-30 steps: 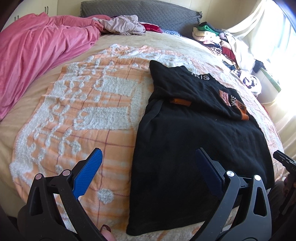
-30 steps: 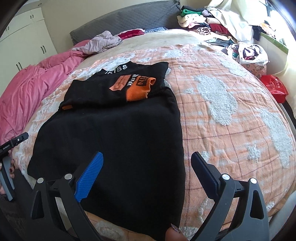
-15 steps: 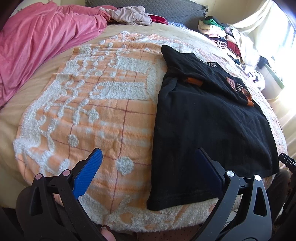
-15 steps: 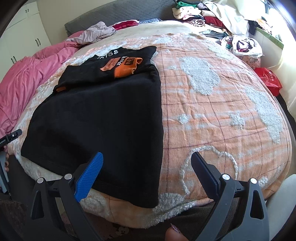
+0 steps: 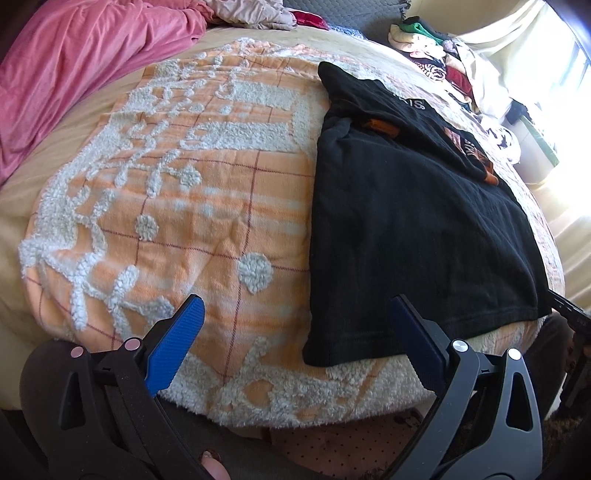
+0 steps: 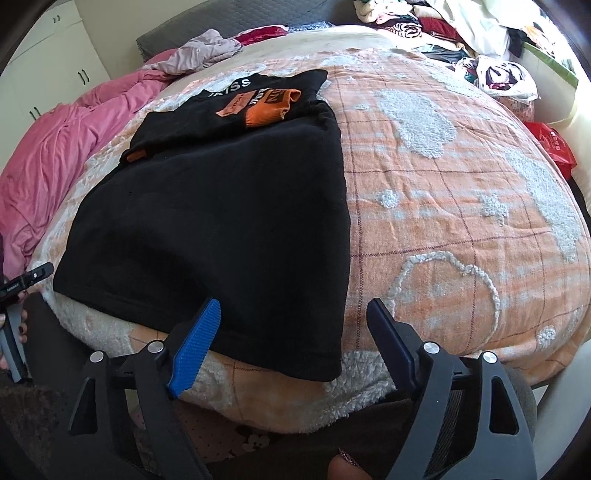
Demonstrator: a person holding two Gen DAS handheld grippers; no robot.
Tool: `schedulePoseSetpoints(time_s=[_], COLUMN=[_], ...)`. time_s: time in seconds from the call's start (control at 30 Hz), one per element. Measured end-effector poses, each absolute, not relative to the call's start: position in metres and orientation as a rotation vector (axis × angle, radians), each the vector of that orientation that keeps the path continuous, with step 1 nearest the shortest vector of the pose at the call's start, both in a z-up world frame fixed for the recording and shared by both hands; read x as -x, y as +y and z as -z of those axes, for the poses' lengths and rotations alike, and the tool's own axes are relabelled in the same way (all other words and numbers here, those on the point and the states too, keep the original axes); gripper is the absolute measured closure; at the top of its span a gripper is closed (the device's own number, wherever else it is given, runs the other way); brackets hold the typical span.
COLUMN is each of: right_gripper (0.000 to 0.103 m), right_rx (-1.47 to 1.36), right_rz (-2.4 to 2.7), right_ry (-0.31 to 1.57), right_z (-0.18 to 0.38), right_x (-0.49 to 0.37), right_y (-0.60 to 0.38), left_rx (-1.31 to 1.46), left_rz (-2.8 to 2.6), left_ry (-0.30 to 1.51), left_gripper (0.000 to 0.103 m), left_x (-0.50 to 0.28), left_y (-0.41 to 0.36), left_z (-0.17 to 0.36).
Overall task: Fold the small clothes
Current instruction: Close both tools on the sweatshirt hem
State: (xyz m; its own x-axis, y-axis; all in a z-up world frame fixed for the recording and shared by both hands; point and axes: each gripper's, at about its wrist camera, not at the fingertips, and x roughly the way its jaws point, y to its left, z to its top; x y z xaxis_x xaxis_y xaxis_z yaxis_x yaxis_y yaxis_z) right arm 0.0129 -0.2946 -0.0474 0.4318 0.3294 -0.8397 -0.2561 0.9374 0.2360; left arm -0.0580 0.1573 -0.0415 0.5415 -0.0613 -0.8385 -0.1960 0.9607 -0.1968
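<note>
A black sweatshirt with orange cuffs lies flat on the orange-and-white blanket, sleeves folded across its chest; it also shows in the right wrist view. My left gripper is open and empty, above the sweatshirt's near left hem corner at the bed edge. My right gripper is open and empty, above the near right hem corner. Neither gripper touches the cloth.
A pink duvet lies at the left of the bed. Piles of clothes sit at the far right by the headboard. A red bag lies beside the bed. White cupboards stand at the far left.
Both grippers have pulled back toward the near edge of the bed and stayed open. The sweatshirt has not moved.
</note>
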Motion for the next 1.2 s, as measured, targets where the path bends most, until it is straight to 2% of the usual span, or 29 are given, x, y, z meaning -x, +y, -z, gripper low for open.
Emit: schedulePoseSetpoints(time_s=[0.17,0.23,0.33,0.43,0.5,0.6,0.73,0.77,0.83,0.87,0.9,1.1,1.17,1.2], right_gripper=[0.038,0.050,0.061,0.071,0.071,0.071,0.070,0.072,0.087,0.089,0.093,0.094,0.094,0.094], right_rx=[-0.115,-0.127,-0.164,-0.194,-0.195,-0.166,-0.163,-0.162,-0.170,-0.168,-0.165,-0.199,-0.228,-0.242], right_rz=[-0.340,-0.337,-0.335,-0.366,-0.375,-0.383,-0.388,-0.392,-0.415,-0.421,-0.429,-0.489,-0.505,-0.513], right_ry=[1.087,1.082,1.077,1.084,1.092,1.097,1.101,1.100,1.091,1.083,1.069,0.947,0.905,0.886], right_z=[0.056,0.057,0.058,0.060,0.061,0.060,0.063,0.063,0.061,0.060,0.057,0.027,0.015,0.010], right_x=[-0.016,-0.015,-0.013,-0.009,-0.008,-0.007,-0.009,-0.009,-0.009,-0.008,-0.007,-0.004,-0.006,-0.008], right_y=[-0.300,-0.303,-0.311,-0.316,-0.315,-0.311,-0.308,-0.308,-0.308,-0.308,-0.308,-0.315,-0.319,-0.320], left_rx=[0.322,0.337,0.357,0.383,0.385,0.419,0.445,0.457,0.473,0.482,0.490,0.516,0.505,0.520], left_rz=[-0.028,-0.006,0.033,0.060,0.056,0.069,0.075,0.073,0.065,0.064,0.065,0.081,0.083,0.090], left_ry=[1.002,1.007,1.021,1.051,1.061,1.063,1.071,1.070,1.067,1.065,1.064,1.065,1.060,1.057], left_gripper=[0.013,0.021,0.033,0.034,0.040,0.055,0.062,0.065,0.078,0.081,0.083,0.082,0.088,0.095], left_x=[0.062,0.062,0.060,0.055,0.052,0.047,0.041,0.040,0.039,0.039,0.039,0.039,0.039,0.039], left_y=[0.152,0.149,0.144,0.140,0.139,0.140,0.141,0.143,0.147,0.149,0.151,0.152,0.150,0.151], left_z=[0.041,0.041,0.044,0.052,0.056,0.060,0.063,0.064,0.064,0.063,0.063,0.064,0.062,0.061])
